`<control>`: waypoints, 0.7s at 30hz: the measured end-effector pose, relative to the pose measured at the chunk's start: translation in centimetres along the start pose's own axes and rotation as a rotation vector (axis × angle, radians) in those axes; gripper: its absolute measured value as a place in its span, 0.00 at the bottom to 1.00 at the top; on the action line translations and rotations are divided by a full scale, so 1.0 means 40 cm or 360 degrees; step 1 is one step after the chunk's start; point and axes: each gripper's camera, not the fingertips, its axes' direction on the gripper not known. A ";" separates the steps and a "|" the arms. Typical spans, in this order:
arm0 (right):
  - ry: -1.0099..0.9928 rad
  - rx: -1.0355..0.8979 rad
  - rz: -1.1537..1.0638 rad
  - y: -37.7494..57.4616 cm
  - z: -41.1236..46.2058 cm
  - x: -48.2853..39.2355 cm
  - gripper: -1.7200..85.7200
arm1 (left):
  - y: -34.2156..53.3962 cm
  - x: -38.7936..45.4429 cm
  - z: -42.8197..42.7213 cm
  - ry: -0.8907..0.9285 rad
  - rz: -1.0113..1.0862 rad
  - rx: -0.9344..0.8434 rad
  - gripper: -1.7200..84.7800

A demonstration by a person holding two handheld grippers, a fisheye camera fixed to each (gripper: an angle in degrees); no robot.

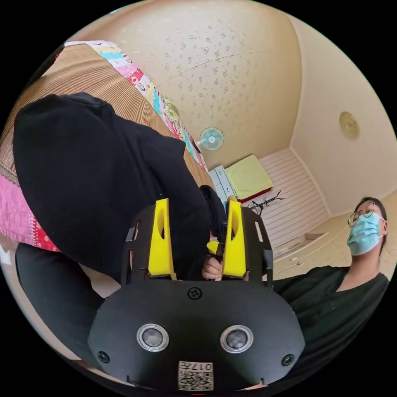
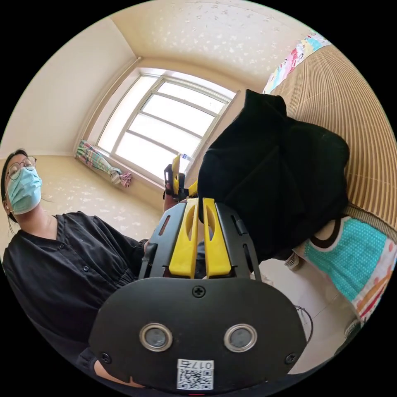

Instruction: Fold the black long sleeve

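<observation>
Black sleeve bunched at the mat edge, hanging partly over it.

Left gripper spread wide with fabric lying between the jaws, not pinched; right gripper pressed nearly together beside the cloth's edge, grip on fabric impossible to confirm. Likely trouble: cloth sliding off the mat under its own overhang, or bunching worse if lifted from one loose hold.

Both cams sit low by the bed edge, tilted up twd ceiling, v. near the black long sleeve. Shared: garment, bed, person; they face opposite ways.
</observation>
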 end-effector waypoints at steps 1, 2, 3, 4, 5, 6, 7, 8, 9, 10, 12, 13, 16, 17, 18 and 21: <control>0.0000 -0.0034 -0.0032 0.011 0.023 -0.008 0.05 | 0.004 -0.002 0.005 -0.0105 -0.0007 -0.0068 0.26; -0.0005 -0.0045 -0.0044 0.017 0.033 -0.010 0.05 | 0.007 -0.003 0.009 -0.0138 -0.0003 -0.0104 0.25; -0.0026 -0.0070 -0.0058 0.027 0.053 -0.012 0.05 | 0.015 -0.006 0.015 -0.0146 0.0007 -0.0160 0.25; -0.0047 -0.0095 -0.0065 0.038 0.072 -0.012 0.05 | 0.025 -0.012 0.012 -0.0083 0.0023 -0.0168 0.20; -0.0057 -0.0106 -0.0073 0.044 0.080 -0.013 0.05 | 0.030 -0.016 0.006 -0.0044 0.0022 -0.0152 0.17; -0.0095 -0.0121 -0.0112 0.056 0.092 -0.022 0.04 | 0.042 -0.023 -0.013 0.0012 0.0028 -0.0104 0.11; -0.0145 -0.0087 -0.0162 0.068 0.090 -0.038 0.04 | 0.050 -0.019 -0.039 0.0073 0.0108 -0.0066 0.08; -0.0172 -0.0058 -0.0191 0.075 0.084 -0.047 0.04 | 0.053 -0.009 -0.056 0.0098 0.0183 -0.0050 0.08; -0.0245 -0.0012 -0.0272 0.088 0.069 -0.071 0.04 | 0.063 0.026 -0.098 0.0133 0.0389 -0.0017 0.07; -0.0327 0.0019 -0.0370 0.102 0.048 -0.099 0.04 | 0.075 0.068 -0.150 0.0202 0.0610 0.0023 0.07; -0.0343 0.0045 -0.0458 0.123 0.014 -0.135 0.04 | 0.092 0.113 -0.241 0.0457 0.0872 0.0124 0.07; -0.0317 0.0047 -0.0515 0.140 -0.007 -0.158 0.04 | 0.099 0.133 -0.302 0.0663 0.1017 0.0194 0.07; -0.0186 0.0075 -0.0640 0.189 -0.056 -0.210 0.04 | 0.123 0.191 -0.435 0.1113 0.1397 0.0308 0.07; -0.0150 0.0084 -0.0651 0.199 -0.063 -0.217 0.05 | 0.128 0.207 -0.453 0.1174 0.1464 0.0307 0.07; -0.0086 0.0102 -0.0658 0.216 -0.076 -0.224 0.05 | 0.137 0.241 -0.479 0.1271 0.1590 0.0288 0.07; -0.0018 0.0176 -0.0614 0.257 -0.099 -0.213 0.07 | 0.163 0.326 -0.496 0.1559 0.1898 0.0197 0.07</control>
